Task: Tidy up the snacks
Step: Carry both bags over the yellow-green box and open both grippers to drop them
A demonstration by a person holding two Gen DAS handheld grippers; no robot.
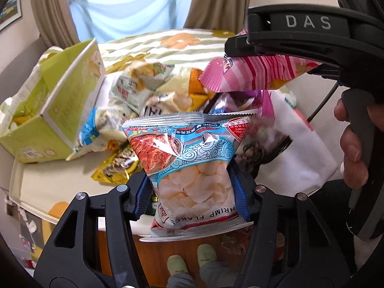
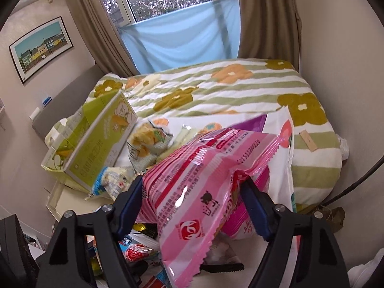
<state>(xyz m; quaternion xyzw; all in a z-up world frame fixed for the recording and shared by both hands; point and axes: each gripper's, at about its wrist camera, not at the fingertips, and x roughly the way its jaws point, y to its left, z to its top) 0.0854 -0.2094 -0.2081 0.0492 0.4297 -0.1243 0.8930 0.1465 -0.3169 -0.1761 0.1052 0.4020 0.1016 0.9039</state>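
A: What is the left gripper (image 1: 193, 192) holding?

B: A shrimp flakes bag (image 1: 192, 168). The blue pads (image 1: 237, 192) are clamped on its lower half from both sides, the jaws only as far apart as the squeezed bag. The bag hangs upside down in the left wrist view, above the near edge of the white tray (image 1: 31, 192).

A: And the right gripper (image 2: 190, 206)?

B: Clenched on a pink striped bag (image 2: 192, 192), its pads pressing into both sides so the plastic creases. From the left wrist camera that same pink bag (image 1: 252, 74) sticks out to the left, above the pile of snacks.

A: Where are the rest of the snacks?

B: Heaped on the tray below the two held bags: a pale bag with yellow pieces (image 2: 146, 141), a blue and white bag (image 1: 96, 132), and a yellow packet (image 1: 117, 170) lying flat beside the shrimp flakes bag.

A: Any containers?

B: A green cardboard box (image 1: 57, 110) stands open at the left of the pile. Something yellow shows inside, but I cannot tell what it is. The blue and white bag leans against its front corner.

A: What lies behind?

B: A bed with a flowered striped blanket (image 2: 216, 88), then the window with curtains (image 2: 264, 16).
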